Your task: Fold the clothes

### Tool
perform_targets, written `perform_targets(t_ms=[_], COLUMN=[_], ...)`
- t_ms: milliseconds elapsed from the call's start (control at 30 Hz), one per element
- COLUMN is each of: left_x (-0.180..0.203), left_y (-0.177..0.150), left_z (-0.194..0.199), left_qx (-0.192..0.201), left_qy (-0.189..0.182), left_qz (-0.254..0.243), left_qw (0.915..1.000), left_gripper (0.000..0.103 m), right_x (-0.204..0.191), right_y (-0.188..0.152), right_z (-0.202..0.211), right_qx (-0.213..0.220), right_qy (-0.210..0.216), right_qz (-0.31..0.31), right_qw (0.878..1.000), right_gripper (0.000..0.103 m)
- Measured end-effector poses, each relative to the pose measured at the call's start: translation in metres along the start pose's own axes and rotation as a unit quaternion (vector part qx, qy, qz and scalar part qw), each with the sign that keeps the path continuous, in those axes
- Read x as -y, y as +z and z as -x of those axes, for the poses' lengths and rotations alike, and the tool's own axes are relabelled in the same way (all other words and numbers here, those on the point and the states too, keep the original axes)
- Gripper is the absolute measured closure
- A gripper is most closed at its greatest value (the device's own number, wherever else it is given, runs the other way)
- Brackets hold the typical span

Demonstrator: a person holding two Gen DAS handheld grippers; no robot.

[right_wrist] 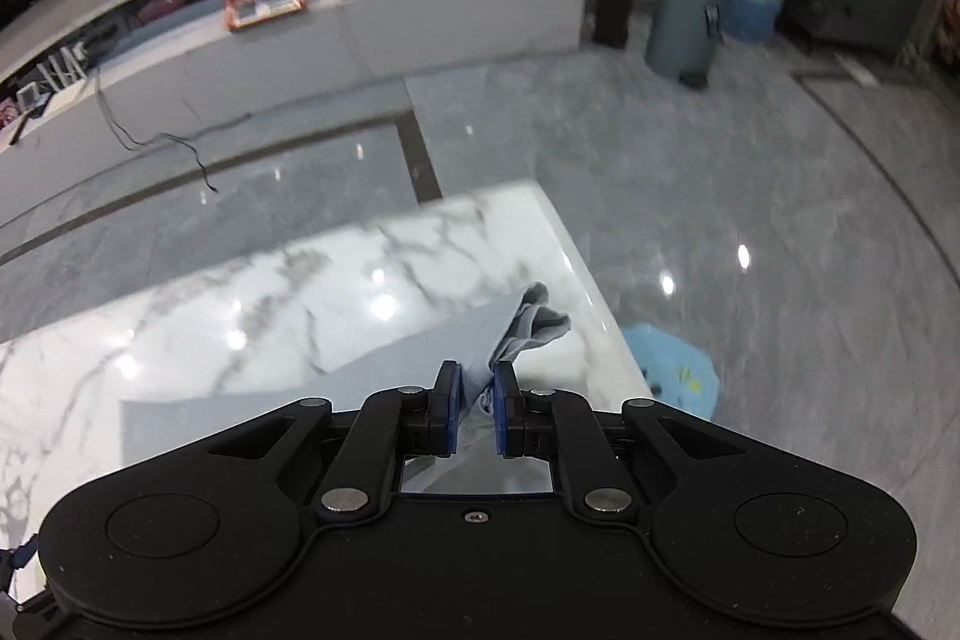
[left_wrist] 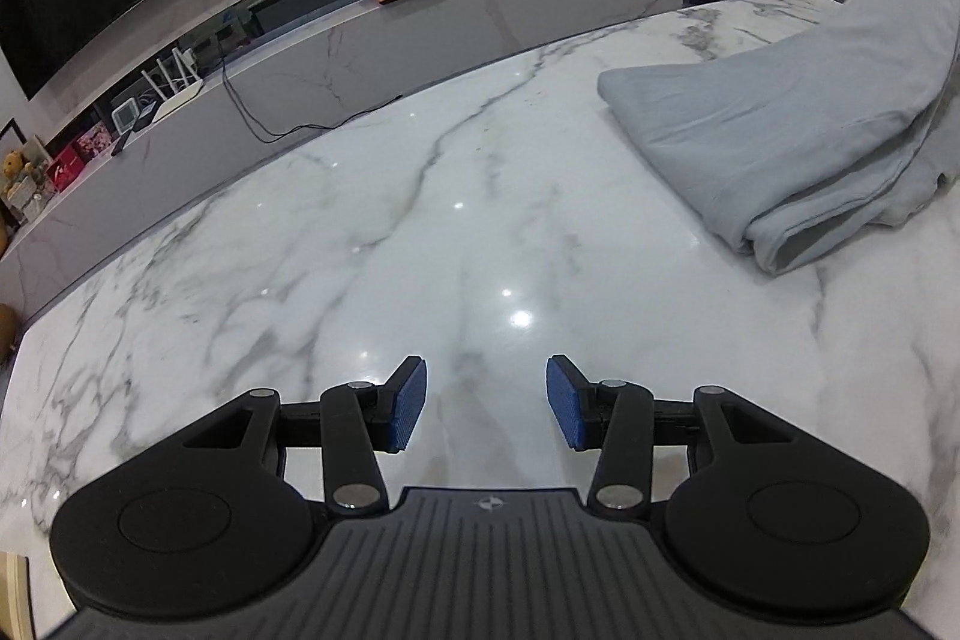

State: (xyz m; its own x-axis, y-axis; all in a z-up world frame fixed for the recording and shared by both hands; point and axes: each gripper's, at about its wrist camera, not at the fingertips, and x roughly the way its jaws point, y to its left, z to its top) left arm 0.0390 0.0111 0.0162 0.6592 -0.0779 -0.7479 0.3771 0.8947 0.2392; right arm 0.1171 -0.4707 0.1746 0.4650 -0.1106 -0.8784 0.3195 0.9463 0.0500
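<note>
The grey garment (left_wrist: 798, 148) runs off the right edge; floor (right_wrist: 720, 160) is blurred.

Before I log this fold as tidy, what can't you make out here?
- Garment: left wrist view, its right side is cut off by the frame edge.
- Pinched cloth: right wrist view, the right gripper covers it.
- Blue thing on floor: blurred, partly behind the table.

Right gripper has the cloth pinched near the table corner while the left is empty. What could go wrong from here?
The right gripper pinches only a thin bunch of the cloth, so it may slip out. Loose cloth hangs near the table edge and could slide off. The open left gripper anchors nothing, so the fold may drag.
</note>
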Motion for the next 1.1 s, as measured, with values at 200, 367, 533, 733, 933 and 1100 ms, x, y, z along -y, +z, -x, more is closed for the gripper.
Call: perform_targets(t_ms=[200, 367, 533, 733, 933, 1100], left_x=[0.004, 0.005, 0.018, 0.041, 0.074, 0.086], left_y=[0.004, 0.010, 0.013, 0.022, 0.032, 0.038], left_z=[0.002, 0.007, 0.007, 0.011, 0.007, -0.008], left_qx=[0.015, 0.040, 0.053, 0.084, 0.123, 0.116], left_qy=[0.006, -0.007, -0.025, -0.066, -0.068, -0.076], left_qz=[0.001, 0.011, -0.010, -0.023, -0.063, -0.058], left_qw=[0.9999, 0.9991, 0.9982, 0.9940, 0.9881, 0.9886], left_gripper=[0.060, 0.060, 0.060, 0.060, 0.050, 0.053], right_x=[0.028, 0.045, 0.052, 0.031, 0.043, 0.049], right_y=[-0.032, -0.051, -0.063, -0.075, -0.083, -0.092], right_z=[-0.050, -0.082, -0.105, -0.083, -0.094, -0.100], right_qx=[-0.047, -0.066, -0.074, -0.006, 0.000, -0.015], right_qy=[0.000, -0.017, -0.023, -0.072, -0.060, -0.021], right_qz=[-0.026, -0.041, -0.049, 0.008, -0.023, -0.036], right_qw=[0.999, 0.997, 0.996, 0.997, 0.998, 0.999], right_gripper=[0.093, 0.093, 0.085, 0.069, 0.067, 0.067])
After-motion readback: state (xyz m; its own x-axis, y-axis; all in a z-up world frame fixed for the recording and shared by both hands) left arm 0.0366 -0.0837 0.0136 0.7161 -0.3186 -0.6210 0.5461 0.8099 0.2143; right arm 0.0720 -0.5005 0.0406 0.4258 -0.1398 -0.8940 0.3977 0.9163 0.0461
